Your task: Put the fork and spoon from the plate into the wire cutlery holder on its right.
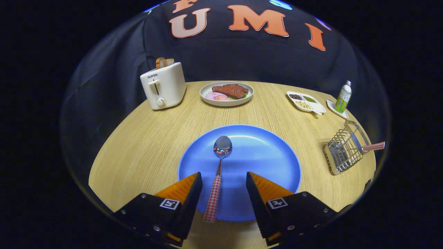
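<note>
A blue plate (263,159) lies on the round wooden table just ahead of my fingers. On it rests a spoon (218,169) with a steel bowl pointing away and a red-checked handle that runs back over the plate's near rim, between my two fingers. My gripper (224,180) is open, one finger on each side of the handle without touching it. To the right of the plate stands the wire cutlery holder (342,152). A red-checked handle (374,146) sticks out of the holder toward the right; its head is hidden inside.
At the back left stands a white toaster (163,88) with bread in it. A plate of food (226,93) sits at the back middle. A divided white dish (306,102) and a green bottle (343,97) on a saucer stand at the back right.
</note>
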`<state>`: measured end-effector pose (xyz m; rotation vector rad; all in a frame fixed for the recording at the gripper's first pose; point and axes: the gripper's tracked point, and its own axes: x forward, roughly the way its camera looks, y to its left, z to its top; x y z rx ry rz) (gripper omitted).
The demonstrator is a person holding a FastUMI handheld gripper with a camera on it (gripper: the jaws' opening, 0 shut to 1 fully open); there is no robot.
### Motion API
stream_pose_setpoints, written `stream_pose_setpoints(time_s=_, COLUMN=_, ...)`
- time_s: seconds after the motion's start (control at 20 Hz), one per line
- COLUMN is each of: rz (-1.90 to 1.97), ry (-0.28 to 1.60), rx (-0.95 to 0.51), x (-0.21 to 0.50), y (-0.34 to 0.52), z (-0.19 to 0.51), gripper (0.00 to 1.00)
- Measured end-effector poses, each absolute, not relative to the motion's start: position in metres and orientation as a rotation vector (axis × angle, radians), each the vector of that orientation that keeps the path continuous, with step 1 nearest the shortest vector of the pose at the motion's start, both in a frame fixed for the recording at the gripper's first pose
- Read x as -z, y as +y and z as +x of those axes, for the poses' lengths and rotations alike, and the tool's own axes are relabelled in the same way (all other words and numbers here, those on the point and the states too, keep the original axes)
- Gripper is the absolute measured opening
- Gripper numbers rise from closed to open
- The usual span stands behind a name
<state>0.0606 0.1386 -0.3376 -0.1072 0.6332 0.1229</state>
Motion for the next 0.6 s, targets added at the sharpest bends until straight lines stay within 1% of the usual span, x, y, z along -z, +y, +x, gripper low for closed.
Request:
stream_pose_setpoints(time_s=0.05, rz=-0.104, ry=0.642, rx=-0.122, x=0.340, y=0.139, z=0.059, gripper=0.73)
stream_pose_setpoints(time_s=0.1, rz=-0.106, ry=0.645, rx=-0.120, x=0.343, y=0.139, z=0.060, gripper=0.65)
stream_pose_setpoints(time_s=0.15, rz=-0.112, ry=0.650, rx=-0.121, x=0.344, y=0.140, z=0.059, gripper=0.60)
stream_pose_setpoints(time_s=0.2, rz=-0.111, ry=0.653, rx=-0.124, x=0.346, y=0.141, z=0.058, gripper=0.53)
stream_pose_setpoints(time_s=0.35, rz=-0.115, ry=0.664, rx=-0.128, x=0.350, y=0.145, z=0.058, gripper=0.38)
stream_pose_setpoints(time_s=0.4, rz=-0.116, ry=0.668, rx=-0.129, x=0.350, y=0.145, z=0.057, gripper=0.30)
stream_pose_setpoints(time_s=0.5, rz=-0.121, ry=0.671, rx=-0.120, x=0.350, y=0.142, z=0.056, gripper=0.18)
stream_pose_setpoints(time_s=0.6, rz=-0.105, ry=0.670, rx=-0.110, x=0.348, y=0.140, z=0.055, gripper=0.12)
